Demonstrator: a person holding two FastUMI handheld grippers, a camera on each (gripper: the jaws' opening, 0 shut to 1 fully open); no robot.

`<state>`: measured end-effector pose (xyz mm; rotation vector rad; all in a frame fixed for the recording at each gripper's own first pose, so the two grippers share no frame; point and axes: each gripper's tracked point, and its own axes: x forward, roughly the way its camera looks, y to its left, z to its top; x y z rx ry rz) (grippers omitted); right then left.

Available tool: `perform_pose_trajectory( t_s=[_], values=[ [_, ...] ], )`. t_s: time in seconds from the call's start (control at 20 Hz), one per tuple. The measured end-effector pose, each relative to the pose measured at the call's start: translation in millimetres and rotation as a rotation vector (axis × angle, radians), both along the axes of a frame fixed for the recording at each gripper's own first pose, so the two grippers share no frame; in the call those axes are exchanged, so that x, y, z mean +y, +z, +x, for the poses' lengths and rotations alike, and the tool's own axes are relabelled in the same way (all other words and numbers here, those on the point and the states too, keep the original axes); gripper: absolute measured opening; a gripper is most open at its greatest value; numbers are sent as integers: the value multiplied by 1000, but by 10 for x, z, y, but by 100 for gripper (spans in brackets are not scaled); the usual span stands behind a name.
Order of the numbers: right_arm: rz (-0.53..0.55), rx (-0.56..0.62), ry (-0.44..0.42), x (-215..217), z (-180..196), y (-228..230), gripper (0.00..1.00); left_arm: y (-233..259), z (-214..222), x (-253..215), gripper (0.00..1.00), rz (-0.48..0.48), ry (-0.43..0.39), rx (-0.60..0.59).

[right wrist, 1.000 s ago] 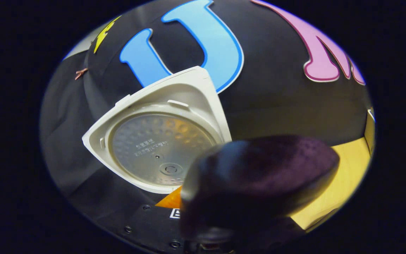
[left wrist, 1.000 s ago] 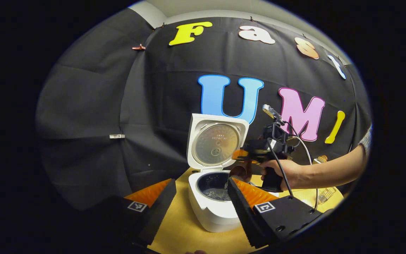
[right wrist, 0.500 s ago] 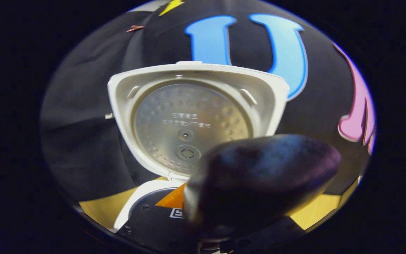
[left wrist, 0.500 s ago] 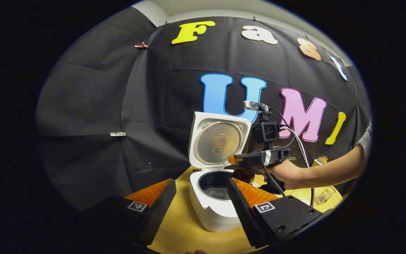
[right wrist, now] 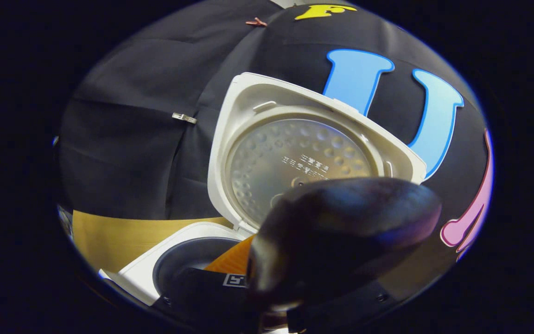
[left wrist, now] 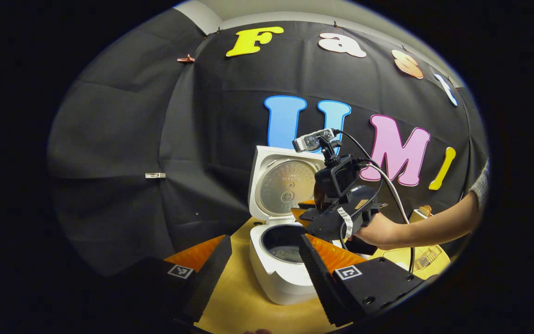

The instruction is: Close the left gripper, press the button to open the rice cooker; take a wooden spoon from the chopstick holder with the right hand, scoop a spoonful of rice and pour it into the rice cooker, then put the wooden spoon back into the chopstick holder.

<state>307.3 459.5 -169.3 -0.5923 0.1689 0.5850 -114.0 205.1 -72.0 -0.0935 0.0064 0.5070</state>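
Rice cooker (left wrist: 282, 250) lid up; right hand-held gripper (left wrist: 305, 209) clamps wooden spoon (right wrist: 341, 232) above pot; left hand-held gripper (left wrist: 262, 260) open. Spoon's return left.

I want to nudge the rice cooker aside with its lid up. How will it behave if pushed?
The rice cooker looks squat and broad-based on the table, so it would probably slide rather than tip. Its raised lid stands tall on a rear hinge; pushing there might rock it or swing the lid. The inner pot probably adds weight.
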Motion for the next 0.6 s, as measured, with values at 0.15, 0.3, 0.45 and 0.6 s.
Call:
perform_pose_trajectory(
  t_s=[0.15, 0.3, 0.45, 0.6],
  values=[
    [135, 120, -26, 38, -82, 13, 15, 17, -9, -13, 95, 1, 4, -1],
    [314, 244, -106, -83, -40, 91, 15, 56, -3, -33, 95, 2, 5, -5],
    [526, 366, -192, -260, 42, 196, 15, 103, 4, -81, 95, 7, 4, -10],
    [730, 459, -240, -488, 45, 408, 15, 152, 35, -157, 95, 21, -1, -9]
  ],
)
